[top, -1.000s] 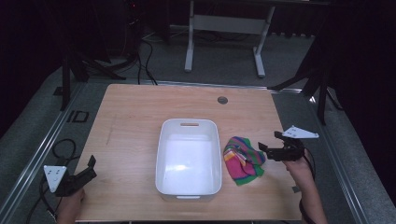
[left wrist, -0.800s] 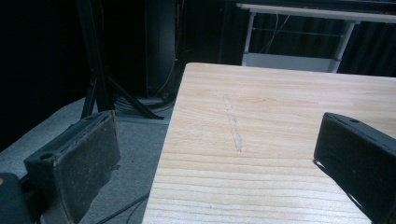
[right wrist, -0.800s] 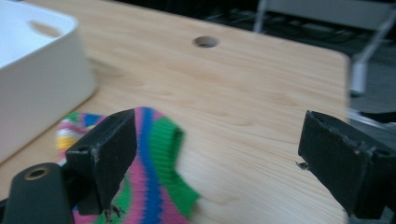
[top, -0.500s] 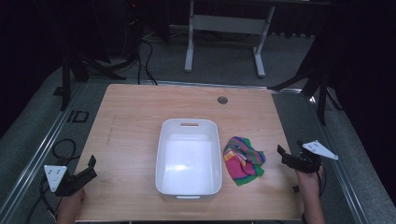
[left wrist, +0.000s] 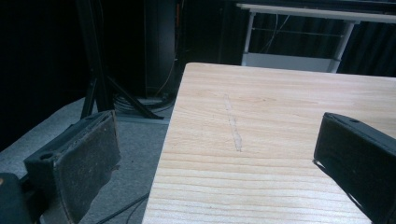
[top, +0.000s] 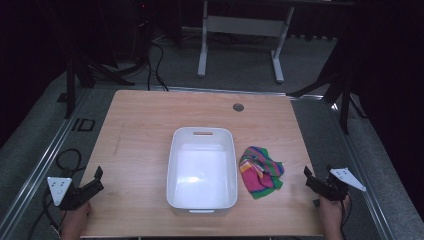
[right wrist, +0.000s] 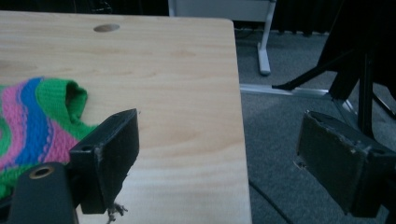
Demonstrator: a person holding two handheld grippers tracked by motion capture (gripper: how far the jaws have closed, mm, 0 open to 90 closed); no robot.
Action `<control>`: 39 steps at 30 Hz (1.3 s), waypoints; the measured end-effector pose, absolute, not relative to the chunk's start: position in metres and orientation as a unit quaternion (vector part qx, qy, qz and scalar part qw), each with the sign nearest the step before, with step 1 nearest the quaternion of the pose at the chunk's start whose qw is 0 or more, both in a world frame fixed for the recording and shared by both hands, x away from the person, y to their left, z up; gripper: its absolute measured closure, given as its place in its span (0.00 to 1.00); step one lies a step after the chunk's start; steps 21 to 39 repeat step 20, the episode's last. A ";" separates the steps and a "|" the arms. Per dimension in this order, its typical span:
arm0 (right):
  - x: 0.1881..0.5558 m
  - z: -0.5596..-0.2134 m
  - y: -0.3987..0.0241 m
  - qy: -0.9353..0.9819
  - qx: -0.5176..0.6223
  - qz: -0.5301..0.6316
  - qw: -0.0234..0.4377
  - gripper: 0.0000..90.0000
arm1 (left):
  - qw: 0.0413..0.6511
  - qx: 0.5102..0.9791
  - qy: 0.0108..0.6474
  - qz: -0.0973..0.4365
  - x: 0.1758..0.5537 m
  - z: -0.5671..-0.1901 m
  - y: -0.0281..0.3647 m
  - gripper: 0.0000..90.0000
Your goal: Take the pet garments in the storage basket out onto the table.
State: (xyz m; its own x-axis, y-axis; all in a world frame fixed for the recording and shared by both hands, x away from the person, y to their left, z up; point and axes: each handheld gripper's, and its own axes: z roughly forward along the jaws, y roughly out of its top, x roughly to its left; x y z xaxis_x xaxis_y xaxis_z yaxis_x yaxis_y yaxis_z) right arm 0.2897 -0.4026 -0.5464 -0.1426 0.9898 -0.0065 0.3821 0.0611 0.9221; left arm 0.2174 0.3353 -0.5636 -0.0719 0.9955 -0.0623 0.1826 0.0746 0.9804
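Observation:
A white plastic tub [top: 202, 137] stands empty in the middle of the wooden table [top: 140, 130]. Just right of it lies a crumpled knitted cloth [top: 260, 170] striped in green, pink and blue, also seen at the left in the right gripper view [right wrist: 32, 116]. My left gripper [top: 97, 179] hovers at the table's front left corner, open and empty [left wrist: 215, 154]. My right gripper [top: 309, 176] sits at the table's right edge, open and empty [right wrist: 219, 154], a short way right of the cloth.
A round cable hole [top: 238, 107] marks the table's far side. Black stand legs [top: 345, 95] and a white frame [top: 240, 25] rise from the grey floor beyond. Cables [top: 65, 155] trail on the floor at the left.
My right gripper has drawn back from the cloth to the table's right edge and lower toward the front. The cloth stays on the table. The left gripper has not moved.

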 end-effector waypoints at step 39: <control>0.273 -0.555 -0.401 0.599 0.560 0.416 0.393 0.15 | 0.456 0.507 0.578 0.449 0.217 -0.564 0.336 0.01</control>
